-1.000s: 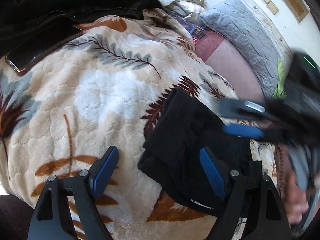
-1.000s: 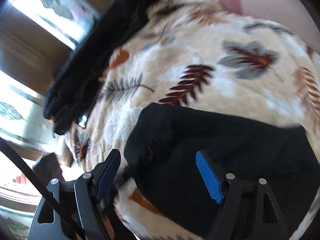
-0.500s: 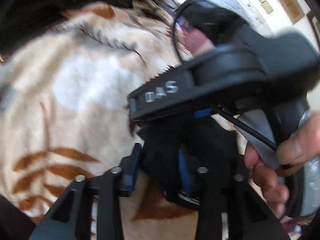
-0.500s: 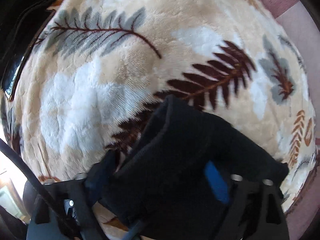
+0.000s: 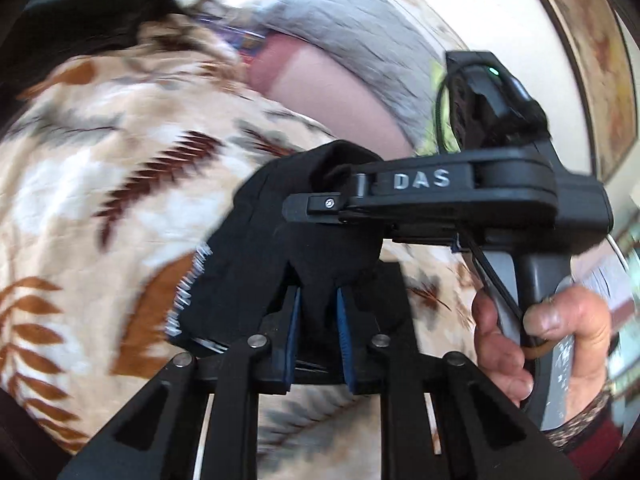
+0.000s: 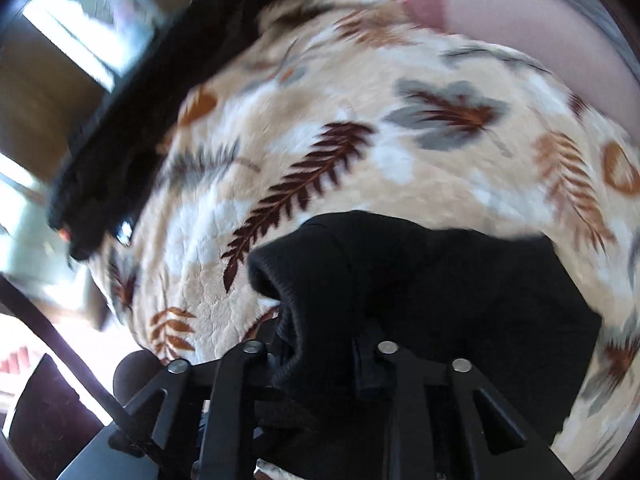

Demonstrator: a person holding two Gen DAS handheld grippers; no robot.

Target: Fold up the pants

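Note:
The black pants point(image 5: 256, 236) are a folded bundle lifted off a leaf-patterned fleece blanket point(image 5: 80, 200). My left gripper point(image 5: 318, 320) is shut on a fold of the black cloth between its blue pads. My right gripper point(image 5: 320, 208) comes in from the right in the left wrist view and is shut on the bundle's upper edge. In the right wrist view the pants point(image 6: 440, 280) fill the lower middle and my right gripper point(image 6: 320, 360) is clamped on their thick hem, its pads hidden by cloth.
A dark garment pile point(image 6: 132, 128) and a phone point(image 6: 124, 232) lie at the blanket's far left edge. A grey quilted pillow point(image 5: 360, 40) and pink sheet point(image 5: 328, 92) lie beyond the blanket. A window point(image 6: 88, 36) is at left.
Both grippers went from open over the pants to shut on them. The bundle has been lifted off the blanket, and the right gripper crossed in front of the left camera.

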